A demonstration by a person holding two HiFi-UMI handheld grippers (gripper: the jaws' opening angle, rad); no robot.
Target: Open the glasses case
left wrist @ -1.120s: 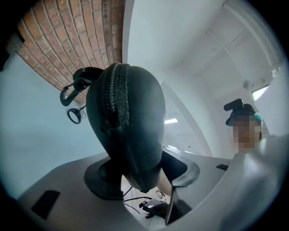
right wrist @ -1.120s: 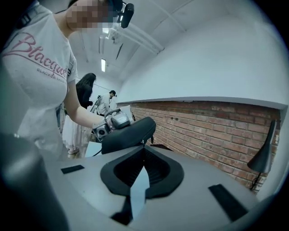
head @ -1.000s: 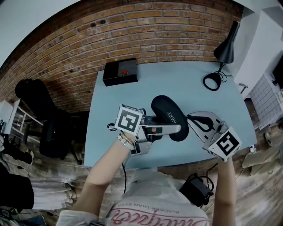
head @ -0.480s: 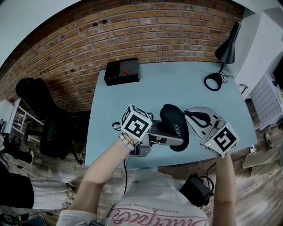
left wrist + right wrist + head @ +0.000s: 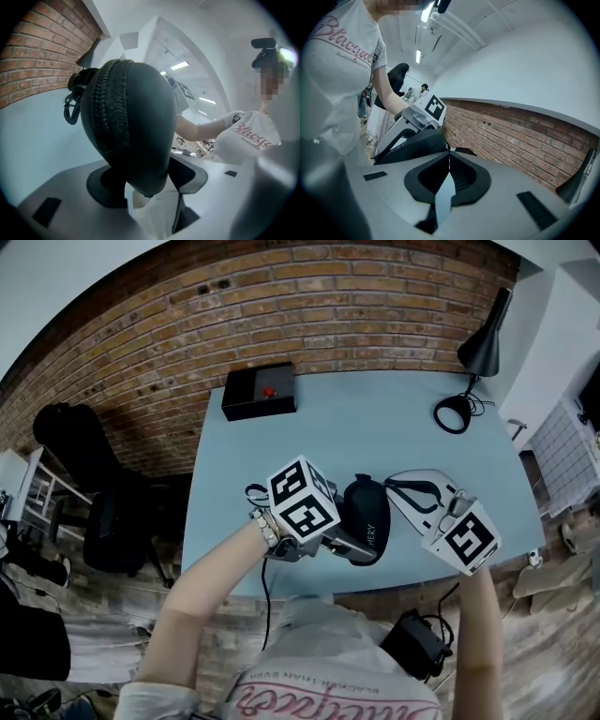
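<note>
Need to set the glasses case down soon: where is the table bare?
Bare: the broad middle of the table between the black box and the lamp base, and the left-edge strip nearer than the box. Crowded: the near edge, where the left gripper, glasses case and right gripper meet.

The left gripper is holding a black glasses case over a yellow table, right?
Not quite. The table is light blue, not yellow, as the head view shows. The left gripper does hold the black glasses case over it.
</note>
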